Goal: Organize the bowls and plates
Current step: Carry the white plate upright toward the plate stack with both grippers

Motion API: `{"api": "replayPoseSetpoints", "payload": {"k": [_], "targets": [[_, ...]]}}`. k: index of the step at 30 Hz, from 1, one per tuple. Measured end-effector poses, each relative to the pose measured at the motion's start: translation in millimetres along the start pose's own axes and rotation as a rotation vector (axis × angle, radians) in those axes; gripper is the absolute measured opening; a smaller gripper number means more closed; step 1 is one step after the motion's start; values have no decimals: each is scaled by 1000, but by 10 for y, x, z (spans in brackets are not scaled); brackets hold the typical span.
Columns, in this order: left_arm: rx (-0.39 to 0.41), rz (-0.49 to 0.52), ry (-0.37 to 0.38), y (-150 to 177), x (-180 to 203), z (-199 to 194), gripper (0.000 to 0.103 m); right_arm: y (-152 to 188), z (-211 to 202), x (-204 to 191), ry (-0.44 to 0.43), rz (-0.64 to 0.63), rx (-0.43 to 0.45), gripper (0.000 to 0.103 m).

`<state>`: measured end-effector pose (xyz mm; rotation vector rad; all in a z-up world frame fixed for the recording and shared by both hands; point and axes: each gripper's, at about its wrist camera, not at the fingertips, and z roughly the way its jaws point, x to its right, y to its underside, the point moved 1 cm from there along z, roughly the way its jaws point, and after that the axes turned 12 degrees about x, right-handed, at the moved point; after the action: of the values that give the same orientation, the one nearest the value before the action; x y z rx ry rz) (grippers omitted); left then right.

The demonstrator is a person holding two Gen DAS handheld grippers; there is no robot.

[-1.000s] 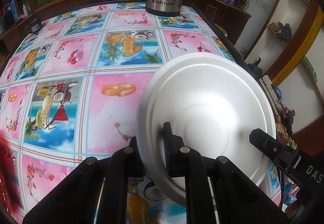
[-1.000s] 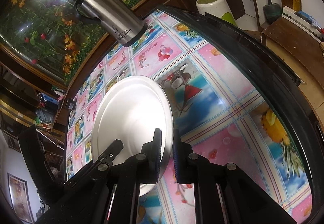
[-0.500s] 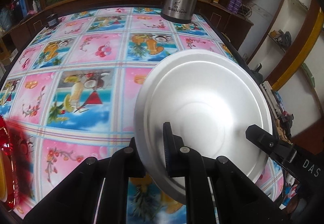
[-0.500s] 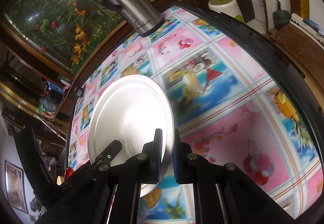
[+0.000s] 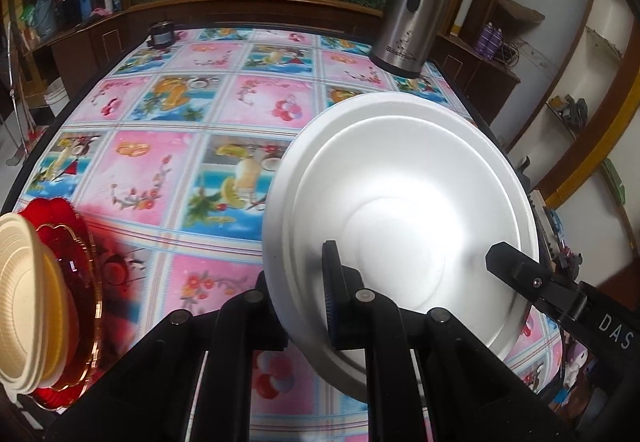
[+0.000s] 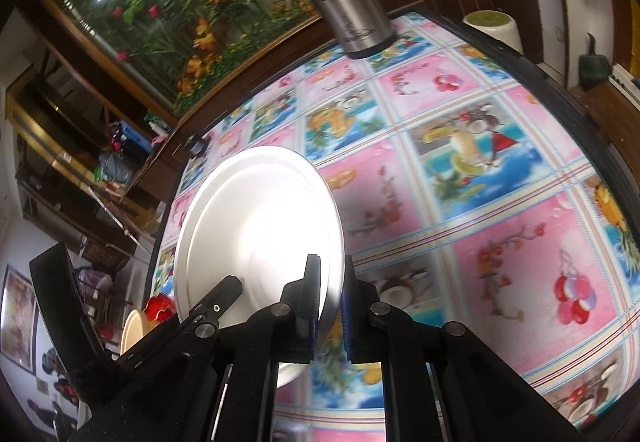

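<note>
A white foam plate (image 5: 400,202) is held tilted above the table by both grippers. My left gripper (image 5: 304,294) is shut on its near left rim. My right gripper (image 6: 330,294) is shut on the opposite rim of the same plate (image 6: 256,218). In the left wrist view, the right gripper's finger (image 5: 516,274) reaches over the plate from the right. At the table's near left edge lies a red scalloped plate (image 5: 76,274), with cream foam bowls (image 5: 20,302) stacked on it. The right wrist view shows the red plate (image 6: 160,306) and a cream bowl (image 6: 132,326) below the white plate.
A steel flask (image 5: 412,10) stands at the far right of the table, on the pink and blue patterned tablecloth (image 5: 180,114). A small dark object (image 5: 160,34) sits at the far left corner. Wooden cabinets and shelves surround the table.
Both grippers have carried the white plate up and to the left across the table. The red plate with the cream bowls has come into view at the left.
</note>
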<state>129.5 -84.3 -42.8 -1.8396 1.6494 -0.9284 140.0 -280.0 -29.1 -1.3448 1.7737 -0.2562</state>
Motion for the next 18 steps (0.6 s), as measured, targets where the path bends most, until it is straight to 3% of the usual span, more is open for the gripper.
{"api": "replayPoseSetpoints", "payload": {"k": [18], "targets": [[70, -84, -71, -2, -756, -504, 10, 251, -5, -786, -120, -106, -27, 9]]}}
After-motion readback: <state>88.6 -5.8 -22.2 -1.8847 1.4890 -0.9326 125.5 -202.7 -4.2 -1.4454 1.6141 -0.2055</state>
